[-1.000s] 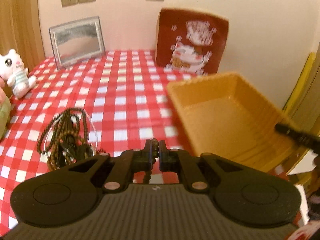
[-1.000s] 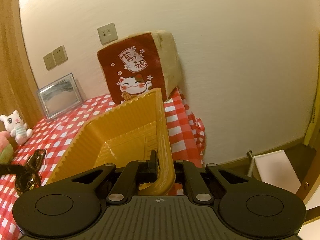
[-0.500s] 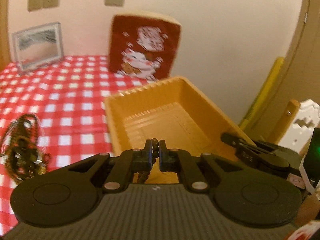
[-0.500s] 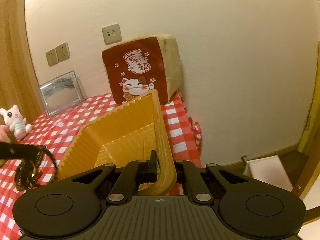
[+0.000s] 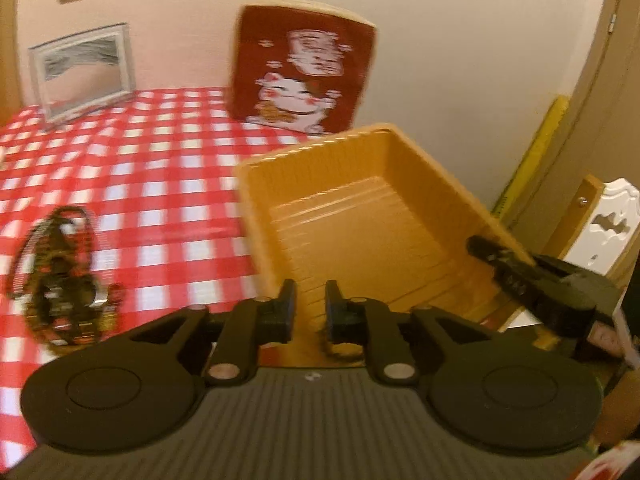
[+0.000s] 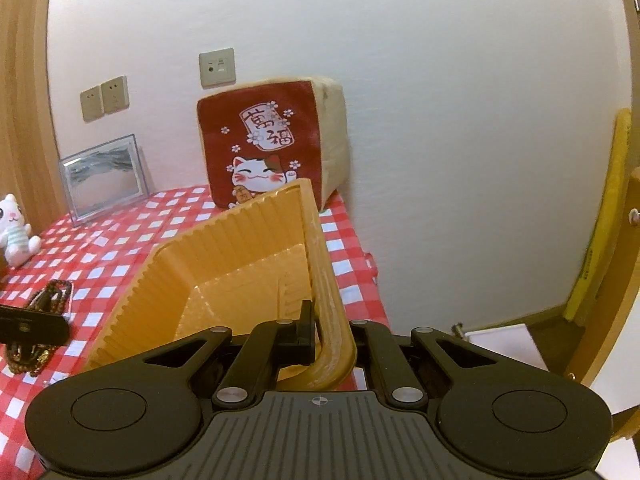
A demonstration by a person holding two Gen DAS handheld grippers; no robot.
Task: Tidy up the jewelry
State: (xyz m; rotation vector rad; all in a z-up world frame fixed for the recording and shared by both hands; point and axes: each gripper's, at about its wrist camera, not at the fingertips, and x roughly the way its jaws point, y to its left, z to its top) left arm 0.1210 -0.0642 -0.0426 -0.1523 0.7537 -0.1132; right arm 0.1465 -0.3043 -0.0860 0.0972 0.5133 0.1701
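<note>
**Orange tray held at its rim, beads loosed over it**

The right gripper (image 6: 326,332) is clamped on the near right rim of the orange tray (image 6: 240,256), which tilts up ahead of it. The ribbed floor of the tray that shows is bare. The left gripper (image 5: 310,312) hangs over the tray's near edge; its jaws have just been opening to a narrow gap, with nothing pressed between the pads. A small loop of beads (image 5: 340,346) shows just below its right finger. The jewelry pile (image 5: 60,276) lies on the checked cloth (image 5: 160,160), well left of both grippers.
</note>
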